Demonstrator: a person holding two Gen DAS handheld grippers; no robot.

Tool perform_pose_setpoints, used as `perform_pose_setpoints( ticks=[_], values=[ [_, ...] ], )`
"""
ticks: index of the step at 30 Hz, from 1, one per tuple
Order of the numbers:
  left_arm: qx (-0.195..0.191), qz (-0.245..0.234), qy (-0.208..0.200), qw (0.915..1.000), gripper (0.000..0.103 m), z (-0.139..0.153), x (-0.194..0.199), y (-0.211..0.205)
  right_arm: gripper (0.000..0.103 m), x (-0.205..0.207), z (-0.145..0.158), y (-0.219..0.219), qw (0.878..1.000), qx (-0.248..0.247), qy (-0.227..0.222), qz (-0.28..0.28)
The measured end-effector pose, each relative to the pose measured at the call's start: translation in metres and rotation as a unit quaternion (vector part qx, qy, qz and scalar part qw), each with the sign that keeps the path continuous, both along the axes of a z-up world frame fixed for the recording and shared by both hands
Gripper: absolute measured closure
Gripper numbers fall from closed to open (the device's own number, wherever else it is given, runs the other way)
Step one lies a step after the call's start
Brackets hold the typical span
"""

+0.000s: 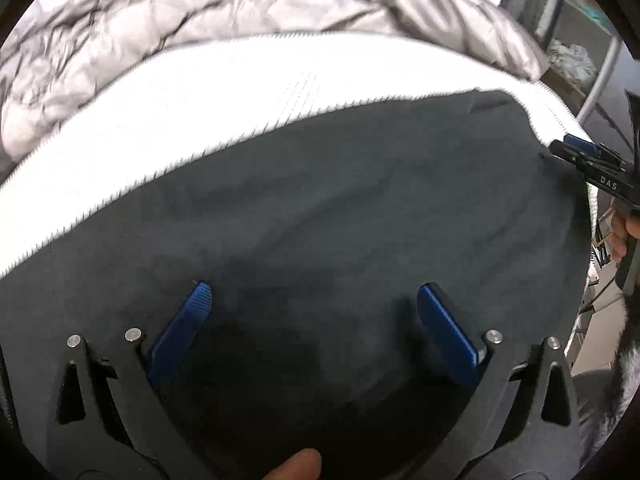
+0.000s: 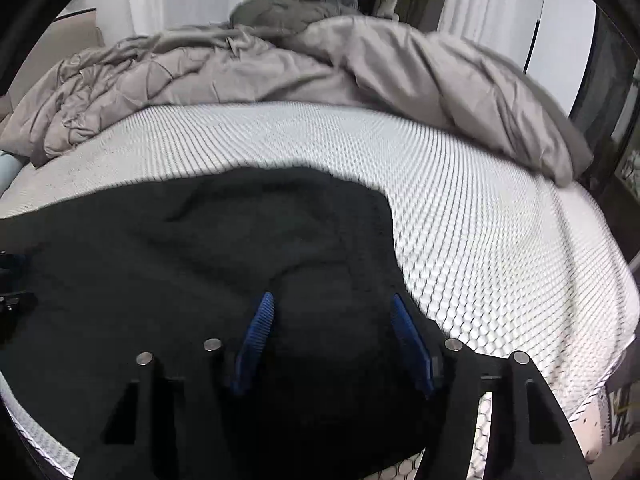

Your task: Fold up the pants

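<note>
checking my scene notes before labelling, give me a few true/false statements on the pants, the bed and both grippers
1. The dark pants lie on a white textured mattress. True.
2. The left gripper is clamped shut on the pants. False: its blue pads stand wide apart above the cloth, nothing pinched between them.
3. A crumpled grey-beige duvet is bunched at the far side of the mattress. True.
4. The pants are bright red. False: they are dark grey to black.
5. The right gripper hangs over the pants near their right edge, jaws apart. True.
6. The duvet covers the pants. False: bare mattress separates them.
</note>
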State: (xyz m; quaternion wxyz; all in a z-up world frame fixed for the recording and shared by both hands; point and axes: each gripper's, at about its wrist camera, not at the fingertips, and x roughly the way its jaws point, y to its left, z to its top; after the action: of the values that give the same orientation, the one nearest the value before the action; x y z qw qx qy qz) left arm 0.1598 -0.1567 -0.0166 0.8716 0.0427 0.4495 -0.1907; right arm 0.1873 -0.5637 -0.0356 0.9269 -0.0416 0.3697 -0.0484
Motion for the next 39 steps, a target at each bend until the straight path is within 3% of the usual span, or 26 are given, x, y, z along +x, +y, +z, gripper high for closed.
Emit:
perform_pose_setpoints(
  ticks=[2, 4, 7, 8, 9, 11, 13, 14, 15, 16, 17, 18, 20, 23, 24, 26, 30, 31, 34, 39],
  values=[
    [-0.008, -0.006, -0.004, 0.9999, 0.001, 0.006, 0.009, -0.010, 0.040, 0.011, 0.015, 0.004, 1.000, 0.013, -0.024, 0.012],
    [0.004, 0.005, 0.018, 0.9998, 0.001, -0.001, 0.023, -0.018, 0.042, 0.033, 0.022, 0.015, 0.999, 0.021, -0.025, 0.024],
    [0.022, 0.021, 0.043, 0.9986, 0.000, -0.020, 0.033, -0.016, 0.060, 0.070, 0.002, 0.036, 0.999, 0.006, 0.022, 0.040],
    [0.020, 0.022, 0.042, 0.9987, 0.001, -0.020, 0.033, -0.014, 0.078, 0.081, -0.012, 0.039, 0.998, -0.017, 0.046, 0.031],
    [0.026, 0.022, 0.039, 0.9986, 0.000, -0.018, 0.031, -0.010, 0.084, 0.088, -0.022, 0.037, 0.997, -0.045, 0.061, 0.018],
    [0.039, 0.033, 0.035, 0.9981, 0.001, -0.015, 0.026, -0.002, 0.085, 0.088, -0.028, 0.029, 0.997, -0.039, 0.071, 0.001],
    [0.029, 0.049, 0.030, 0.9979, 0.001, -0.008, 0.019, 0.011, 0.076, 0.079, -0.017, 0.036, 0.996, -0.062, 0.060, -0.021],
    [0.019, 0.049, 0.027, 0.9983, 0.001, -0.005, 0.014, 0.014, 0.076, 0.070, -0.009, 0.046, 0.995, -0.086, 0.047, -0.018],
    [0.002, 0.042, 0.023, 0.9989, 0.001, 0.000, 0.007, 0.013, 0.075, 0.061, -0.002, 0.056, 0.996, -0.077, 0.038, 0.001],
    [-0.006, 0.033, 0.022, 0.9992, 0.001, 0.002, 0.002, 0.011, 0.066, 0.051, 0.005, 0.067, 0.998, -0.043, 0.028, 0.024],
    [-0.007, 0.022, 0.024, 0.9995, 0.001, 0.003, -0.003, 0.007, 0.051, 0.041, 0.009, 0.080, 0.999, 0.001, 0.021, 0.046],
    [-0.003, 0.007, 0.026, 0.9996, 0.001, 0.002, -0.008, 0.000, 0.047, 0.034, 0.009, 0.094, 0.997, 0.036, 0.023, 0.072],
    [0.031, -0.014, 0.028, 0.9991, 0.001, -0.007, -0.017, -0.009, 0.047, 0.022, 0.003, 0.135, 0.985, 0.083, 0.043, 0.146],
    [0.045, -0.007, 0.036, 0.9983, 0.000, -0.018, -0.027, 0.012, 0.046, 0.014, -0.015, 0.186, 0.974, 0.041, 0.074, 0.211],
    [0.043, -0.001, 0.037, 0.9984, 0.000, -0.018, -0.031, 0.026, 0.045, 0.012, -0.025, 0.197, 0.973, 0.004, 0.081, 0.215],
    [0.037, 0.022, 0.028, 0.9987, 0.000, -0.016, -0.048, 0.065, 0.031, 0.005, -0.031, 0.200, 0.972, -0.043, 0.076, 0.216],
    [0.078, 0.101, 0.009, 0.9918, 0.000, -0.014, -0.075, 0.152, 0.020, 0.002, -0.025, 0.153, 0.985, -0.111, 0.072, 0.115],
    [0.079, 0.133, 0.008, 0.9879, 0.000, -0.014, -0.082, 0.178, 0.020, 0.004, -0.024, 0.142, 0.986, -0.108, 0.076, 0.100],
    [0.050, 0.168, 0.008, 0.9845, 0.000, -0.010, -0.091, 0.213, 0.021, 0.002, -0.011, 0.133, 0.991, -0.074, 0.068, 0.083],
    [0.036, 0.151, -0.011, 0.9879, 0.001, 0.003, -0.084, 0.192, 0.020, -0.004, 0.014, 0.211, 0.982, 0.000, 0.032, 0.186]
  ],
)
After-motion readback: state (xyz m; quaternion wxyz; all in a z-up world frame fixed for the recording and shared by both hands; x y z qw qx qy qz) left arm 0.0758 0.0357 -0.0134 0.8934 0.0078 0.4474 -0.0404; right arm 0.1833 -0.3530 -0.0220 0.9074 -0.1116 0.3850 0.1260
